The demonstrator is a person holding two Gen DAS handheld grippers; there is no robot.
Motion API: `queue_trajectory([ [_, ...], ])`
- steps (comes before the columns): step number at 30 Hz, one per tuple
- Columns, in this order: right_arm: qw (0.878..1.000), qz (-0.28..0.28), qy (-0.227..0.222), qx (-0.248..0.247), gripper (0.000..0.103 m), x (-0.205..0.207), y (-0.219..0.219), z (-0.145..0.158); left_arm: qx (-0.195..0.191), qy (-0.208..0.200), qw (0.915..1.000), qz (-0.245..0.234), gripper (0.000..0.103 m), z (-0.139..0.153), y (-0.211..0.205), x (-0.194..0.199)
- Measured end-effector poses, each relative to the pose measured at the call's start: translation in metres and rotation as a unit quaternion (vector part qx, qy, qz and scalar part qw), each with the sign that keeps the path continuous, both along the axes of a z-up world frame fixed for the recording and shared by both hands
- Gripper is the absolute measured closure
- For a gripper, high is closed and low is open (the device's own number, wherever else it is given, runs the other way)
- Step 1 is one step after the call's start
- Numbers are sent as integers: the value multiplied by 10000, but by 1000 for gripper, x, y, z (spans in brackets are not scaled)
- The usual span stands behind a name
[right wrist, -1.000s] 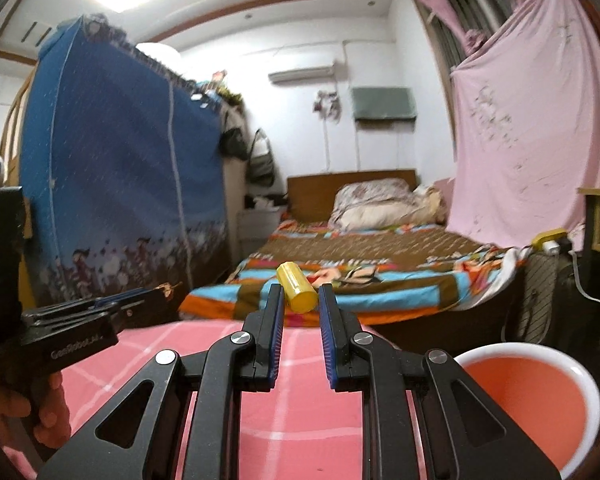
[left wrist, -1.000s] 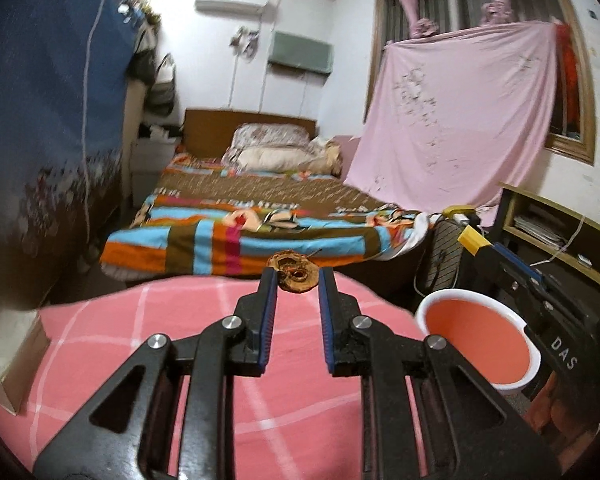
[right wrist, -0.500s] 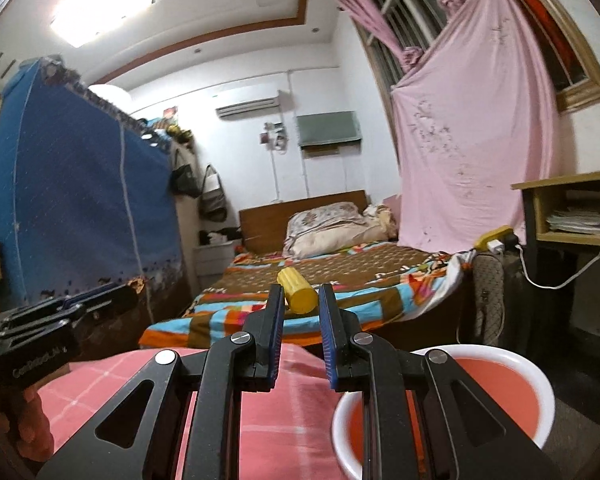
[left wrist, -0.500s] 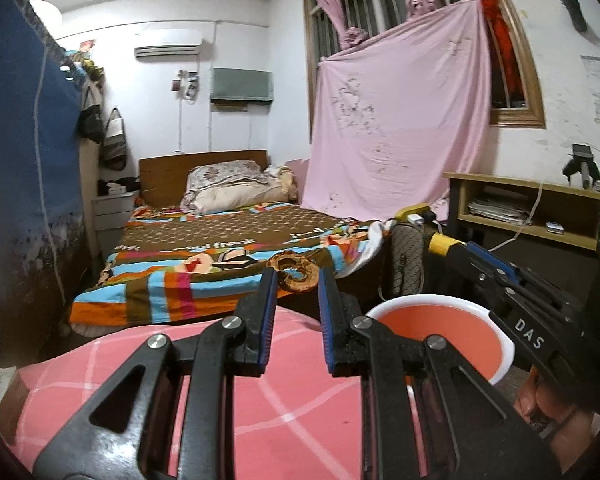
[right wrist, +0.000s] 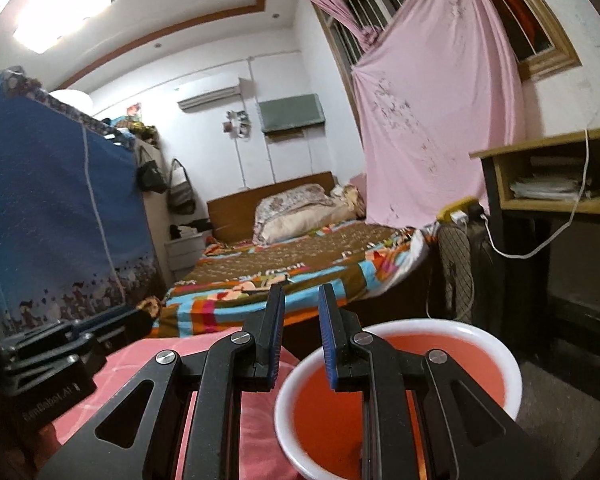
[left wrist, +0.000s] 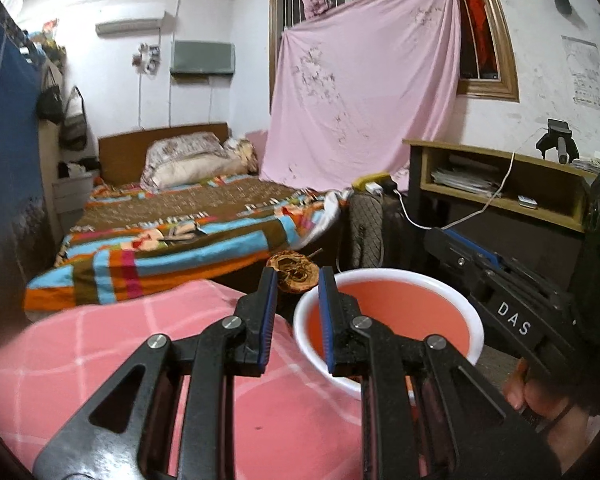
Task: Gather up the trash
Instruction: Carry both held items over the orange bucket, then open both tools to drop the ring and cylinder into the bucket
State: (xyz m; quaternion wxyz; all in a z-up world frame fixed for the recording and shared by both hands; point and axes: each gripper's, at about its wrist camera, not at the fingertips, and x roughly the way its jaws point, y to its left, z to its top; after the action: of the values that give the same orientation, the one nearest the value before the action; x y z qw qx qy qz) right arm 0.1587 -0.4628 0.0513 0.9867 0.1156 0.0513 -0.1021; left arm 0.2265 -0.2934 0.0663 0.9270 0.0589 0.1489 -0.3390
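Pink checked cloth (left wrist: 100, 360); left gripper (left wrist: 297, 276) pinches wrinkled peel (left wrist: 294, 276).

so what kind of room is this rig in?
Looks like a lived-in home bedroom: a made bed with pillows, a wall air conditioner, and a pink sheet hung over the barred window.

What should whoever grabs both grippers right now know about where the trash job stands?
Left gripper: shut on the brown dried peel, held by the near rim of the orange bin, not yet over it.
Right gripper: open, holding nothing, above the bin's left rim.
No yellow piece shows now; whether it lies in the bin cannot be told.
Left: move the peel over the bin and release.
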Motion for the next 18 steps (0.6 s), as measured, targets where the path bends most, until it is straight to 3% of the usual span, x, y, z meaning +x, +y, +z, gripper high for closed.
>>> queue_trajectory([
  [10,9969,-446,498,415,87,2,-35,-18,126,918,9949,-387,101,-26,-42,22],
  [18,9950,-612,551,571,86,-4,-43,-21,119,1432,9883,-501,101,-36,-54,29],
])
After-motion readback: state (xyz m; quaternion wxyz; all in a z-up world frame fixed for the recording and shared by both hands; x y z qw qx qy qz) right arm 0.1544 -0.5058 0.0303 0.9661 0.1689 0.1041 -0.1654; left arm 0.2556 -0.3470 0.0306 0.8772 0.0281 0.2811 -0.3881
